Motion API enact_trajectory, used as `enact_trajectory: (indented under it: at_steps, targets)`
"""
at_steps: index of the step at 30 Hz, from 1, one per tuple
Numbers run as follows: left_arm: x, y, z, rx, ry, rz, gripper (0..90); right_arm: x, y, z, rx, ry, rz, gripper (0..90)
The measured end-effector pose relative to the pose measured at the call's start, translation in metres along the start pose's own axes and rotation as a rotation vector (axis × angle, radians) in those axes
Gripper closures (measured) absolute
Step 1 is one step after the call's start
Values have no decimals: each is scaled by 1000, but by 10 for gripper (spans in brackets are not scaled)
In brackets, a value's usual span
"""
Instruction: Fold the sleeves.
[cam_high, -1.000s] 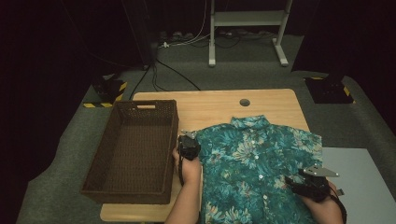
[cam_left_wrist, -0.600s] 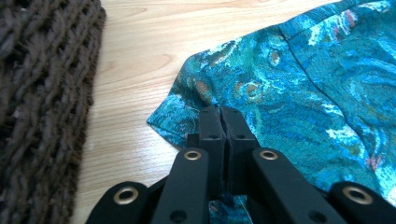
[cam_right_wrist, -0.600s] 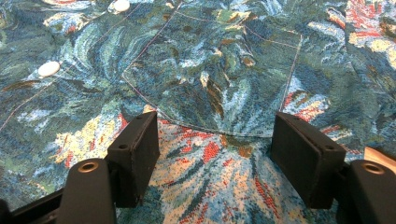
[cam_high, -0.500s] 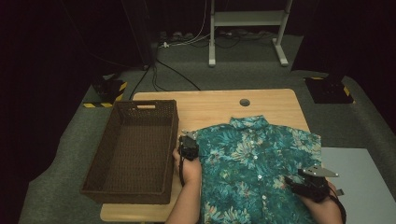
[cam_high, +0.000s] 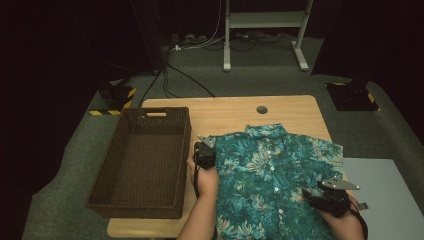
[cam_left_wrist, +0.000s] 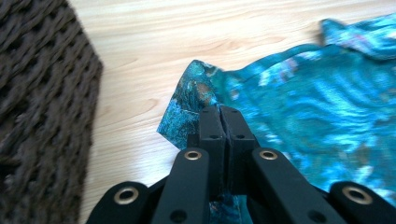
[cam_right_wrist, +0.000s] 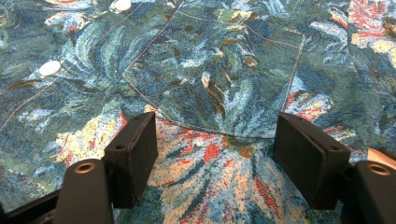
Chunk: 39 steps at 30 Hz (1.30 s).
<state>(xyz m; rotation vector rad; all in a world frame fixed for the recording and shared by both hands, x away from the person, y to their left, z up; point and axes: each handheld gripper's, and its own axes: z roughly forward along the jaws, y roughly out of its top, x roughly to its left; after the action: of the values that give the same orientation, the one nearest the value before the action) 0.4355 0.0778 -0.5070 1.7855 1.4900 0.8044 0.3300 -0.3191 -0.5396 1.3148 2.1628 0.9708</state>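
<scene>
A teal floral short-sleeved shirt (cam_high: 270, 180) lies spread, buttons up, on the wooden table (cam_high: 225, 112). My left gripper (cam_high: 204, 150) is at the shirt's left sleeve edge, beside the basket. Seen from the left gripper view, its jaws are shut on a raised fold of the sleeve (cam_left_wrist: 194, 100). My right gripper (cam_high: 320, 196) rests low over the shirt's right lower part. It stands open in the right gripper view, with the shirt's chest pocket (cam_right_wrist: 219, 88) lying flat between its fingers (cam_right_wrist: 133, 149).
A dark woven basket (cam_high: 145, 160) stands empty at the table's left, close to my left hand. A round grommet hole (cam_high: 261, 109) sits near the table's far edge. A grey platform (cam_high: 380, 195) adjoins the table's right side. Stand legs (cam_high: 227, 35) and cables lie beyond.
</scene>
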Motion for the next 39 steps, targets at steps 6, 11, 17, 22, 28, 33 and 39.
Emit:
enact_trajectory:
  at_steps: [6,11,17,22,28,33,39]
  targets:
    - [-18,3,-5,-15,-37,37,882,0,0,0,0,1,0,306]
    - [-29,3,-4,-16,-57,52,881,0,0,0,0,2,0,306]
    - [-38,3,0,-10,-73,59,881,0,0,0,0,2,0,306]
    - [-48,3,5,0,-89,70,879,0,0,0,0,3,-1,306]
    - [-60,1,12,17,-112,83,876,0,0,0,0,3,-1,307]
    - [-67,-2,17,36,-127,91,876,0,0,0,-1,5,-1,307]
    - [-74,0,16,14,-168,93,830,0,0,0,-1,5,-1,307]
